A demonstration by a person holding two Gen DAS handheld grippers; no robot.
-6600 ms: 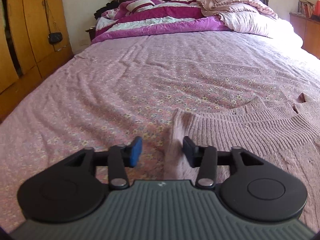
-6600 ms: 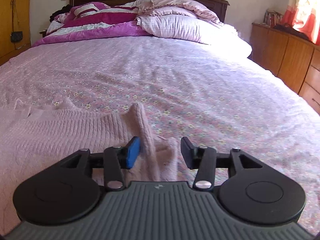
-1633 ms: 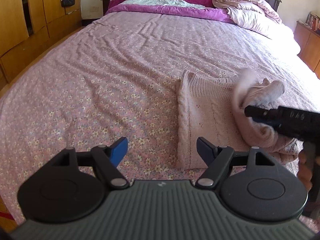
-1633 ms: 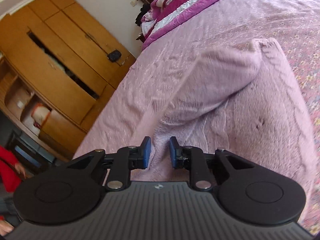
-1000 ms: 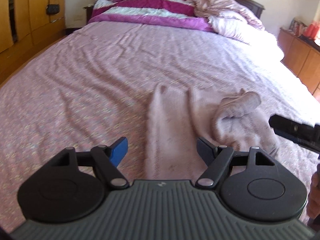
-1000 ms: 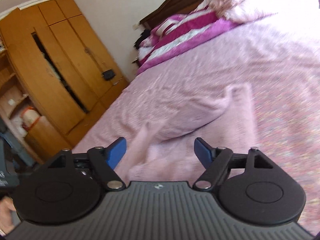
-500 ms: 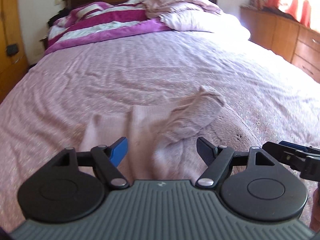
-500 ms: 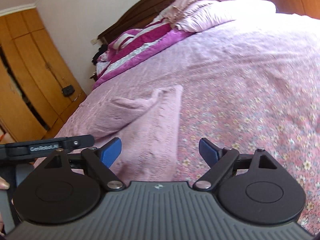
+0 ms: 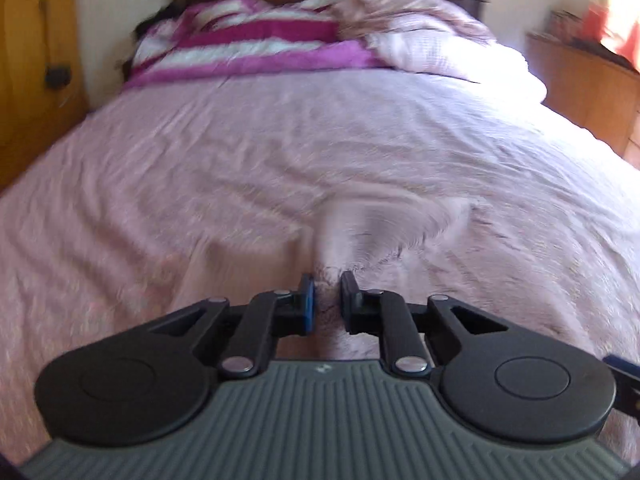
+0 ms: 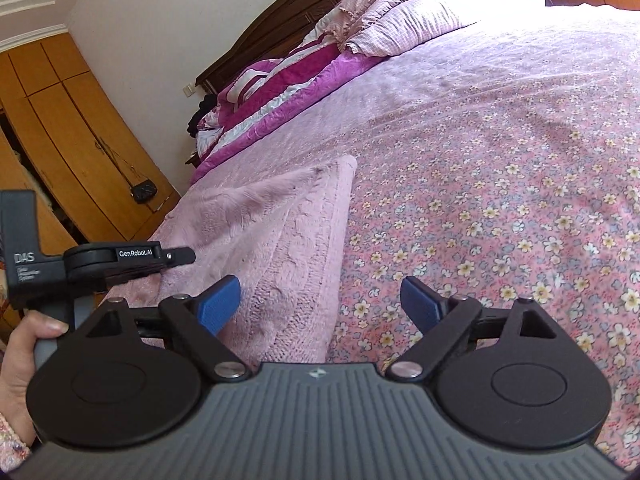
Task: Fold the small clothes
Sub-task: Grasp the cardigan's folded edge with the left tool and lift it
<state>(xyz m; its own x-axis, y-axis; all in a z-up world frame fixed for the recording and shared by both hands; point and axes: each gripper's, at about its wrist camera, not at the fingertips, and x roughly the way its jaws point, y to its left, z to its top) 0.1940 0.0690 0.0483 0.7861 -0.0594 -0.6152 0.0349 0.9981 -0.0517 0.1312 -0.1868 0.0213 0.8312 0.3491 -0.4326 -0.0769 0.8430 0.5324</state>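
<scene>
Both views partial — left gripper (image 9: 327, 300) closing, seemingly on blurred sweater (image 9: 384, 232).

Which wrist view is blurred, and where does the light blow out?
Left wrist view: motion blur smears the bedspread and sweater; the pillow burns white. Right wrist view: sharp, flower print crisp, glare only on the far pillow; fisheye bends the wardrobe.

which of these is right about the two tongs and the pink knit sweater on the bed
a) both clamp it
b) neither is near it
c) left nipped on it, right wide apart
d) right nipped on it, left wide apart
c: the left tongs are closing on a fold of the pink knit sweater, while the right tongs stand wide, pads off the cloth.
</scene>
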